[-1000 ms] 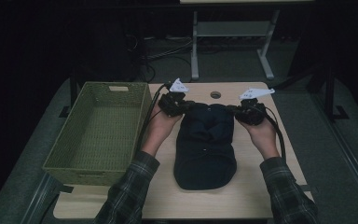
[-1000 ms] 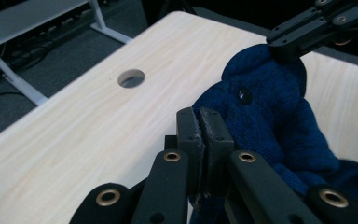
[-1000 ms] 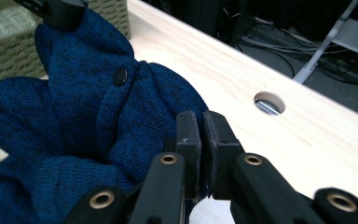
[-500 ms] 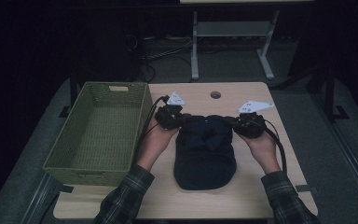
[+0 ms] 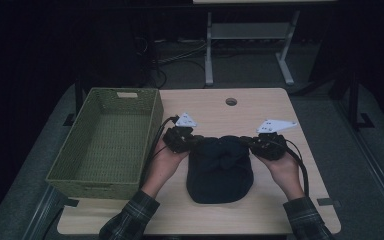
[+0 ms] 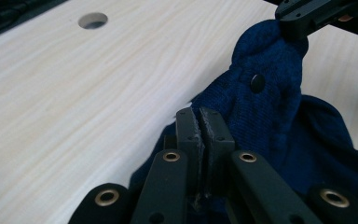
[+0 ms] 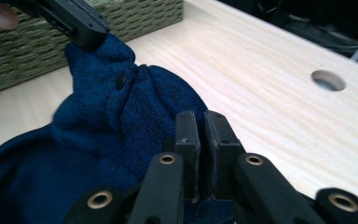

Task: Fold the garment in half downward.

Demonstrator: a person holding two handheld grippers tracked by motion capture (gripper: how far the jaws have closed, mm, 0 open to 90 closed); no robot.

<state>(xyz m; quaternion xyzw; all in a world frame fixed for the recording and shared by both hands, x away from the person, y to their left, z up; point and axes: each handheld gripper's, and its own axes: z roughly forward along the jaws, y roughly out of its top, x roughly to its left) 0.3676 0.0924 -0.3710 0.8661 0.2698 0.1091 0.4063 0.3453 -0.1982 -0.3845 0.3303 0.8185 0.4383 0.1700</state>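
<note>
A dark blue knitted garment (image 5: 220, 170) with a small button (image 6: 258, 82) lies bunched on the wooden table (image 5: 260, 107). My left gripper (image 5: 196, 141) is shut on the left end of its raised far edge, and its jaws (image 6: 199, 114) pinch the knit (image 6: 270, 107). My right gripper (image 5: 245, 143) is shut on the right end of that edge, jaws (image 7: 198, 119) closed in the fabric (image 7: 98, 140). Each gripper view shows the other gripper, right (image 6: 307, 14) and left (image 7: 74, 18), holding up a peak of cloth. The edge between them sags over the garment's lower part.
A green woven basket (image 5: 152, 127) stands open at the table's left, close to my left hand, and shows in the right gripper view (image 7: 28, 51). A round cable hole (image 5: 231, 101) sits at the far middle of the table. The room behind is dark, with desk legs.
Both grippers have come toward the person and slightly down, carrying the garment's far edge over its body. The garment now looks shorter and more bunched.
</note>
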